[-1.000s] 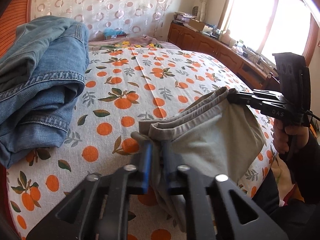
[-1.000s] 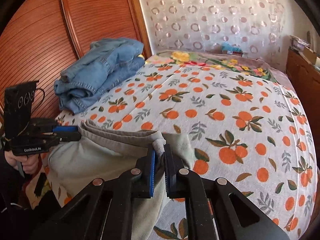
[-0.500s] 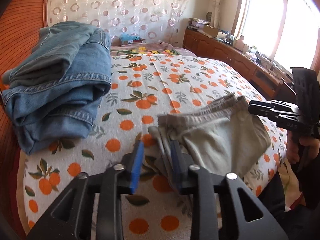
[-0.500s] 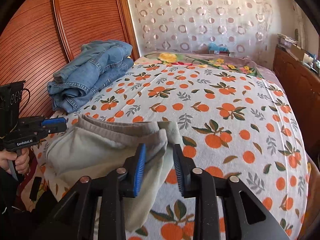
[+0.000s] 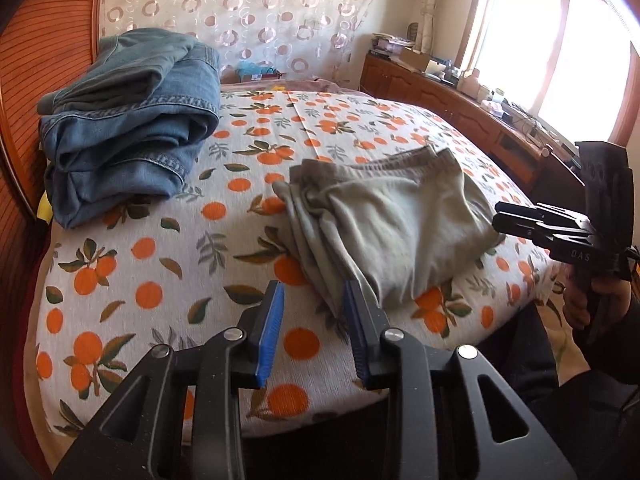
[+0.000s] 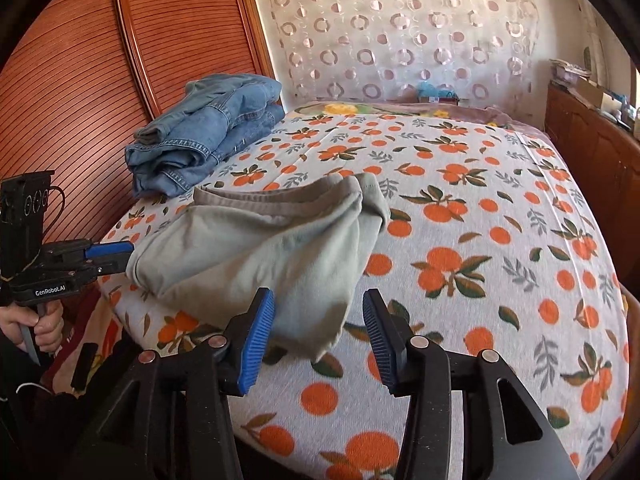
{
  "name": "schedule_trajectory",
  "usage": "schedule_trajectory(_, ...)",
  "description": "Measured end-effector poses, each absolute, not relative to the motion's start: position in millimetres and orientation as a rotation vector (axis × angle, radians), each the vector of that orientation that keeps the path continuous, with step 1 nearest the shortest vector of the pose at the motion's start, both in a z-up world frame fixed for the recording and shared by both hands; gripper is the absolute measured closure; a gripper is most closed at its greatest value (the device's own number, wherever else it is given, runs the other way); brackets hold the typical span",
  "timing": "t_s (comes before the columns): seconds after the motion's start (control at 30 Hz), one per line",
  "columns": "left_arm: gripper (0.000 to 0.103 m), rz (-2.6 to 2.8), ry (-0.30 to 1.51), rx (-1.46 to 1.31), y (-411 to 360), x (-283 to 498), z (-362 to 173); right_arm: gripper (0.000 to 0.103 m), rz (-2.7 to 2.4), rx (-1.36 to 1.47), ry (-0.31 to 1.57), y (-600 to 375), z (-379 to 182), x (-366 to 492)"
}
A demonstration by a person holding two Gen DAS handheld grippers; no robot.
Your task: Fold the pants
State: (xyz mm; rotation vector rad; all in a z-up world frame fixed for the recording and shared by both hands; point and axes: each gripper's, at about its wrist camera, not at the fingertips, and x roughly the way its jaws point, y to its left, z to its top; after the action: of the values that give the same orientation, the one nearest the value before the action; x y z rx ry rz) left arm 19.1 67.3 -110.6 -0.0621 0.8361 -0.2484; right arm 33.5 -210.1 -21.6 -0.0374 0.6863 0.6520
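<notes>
From the left wrist view, the left gripper (image 5: 314, 334) has its blue ribbed fingers (image 5: 272, 332) parted with nothing between them; its jaws have just been opening, and only the printed bedsheet (image 5: 160, 248) shows in the gap. The grey-green pants (image 5: 384, 220) lie folded into a soft, creased bundle on the bed, stacked layers at the near edge beside the right-hand finger. A heap of folded blue jeans (image 5: 128, 128) with stitched denim seams sits well apart, near the ribbed wooden headboard (image 5: 36, 60).

From the right wrist view, the right gripper (image 6: 318, 340) also stands open, having just been opening, the pants' (image 6: 260, 248) hanging corner just ahead of its fingers (image 6: 256, 336), unpinched. The elastic waistband is ribbed and darker.
</notes>
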Motion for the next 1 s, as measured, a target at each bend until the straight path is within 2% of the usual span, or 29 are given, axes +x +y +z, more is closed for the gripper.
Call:
schedule_trajectory(0.33,0.071,-0.283,0.843,-0.073,66.9,8.0,-112.8,0.052,0.682,-0.091,0.721,-204.0,-29.2,26.7)
schedule_trajectory(0.5,0.063,-0.305,0.823,-0.07,63.1,3.5,-108.5,0.052,0.676,-0.093,0.73,-198.3,-33.4,35.4)
schedule_trajectory(0.73,0.064,-0.301,0.864,-0.039,47.8,12.6,-125.9,0.052,0.671,-0.088,0.724,-192.4,-36.8,38.7)
schedule_trajectory(0.77,0.065,-0.302,0.865,-0.037,46.8,13.6,-127.4,0.052,0.671,-0.087,0.726,-192.0,-37.7,39.4)
schedule_trajectory(0.83,0.078,-0.308,0.855,-0.032,45.2,13.8,-128.4,0.052,0.669,-0.087,0.719,-191.2,-38.1,39.9)
schedule_trajectory(0.9,0.085,-0.308,0.85,-0.021,45.4,13.9,-128.3,0.055,0.666,-0.083,0.714,-191.9,-38.6,40.5)
schedule_trajectory(0.93,0.088,-0.308,0.85,-0.02,46.8,14.0,-127.8,0.066,0.664,-0.084,0.713,-191.9,-39.2,40.7)
schedule_trajectory(1.0,0.096,-0.309,0.84,-0.015,49.9,11.9,-125.4,0.078,0.667,-0.085,0.708,-192.5,-39.5,40.3)
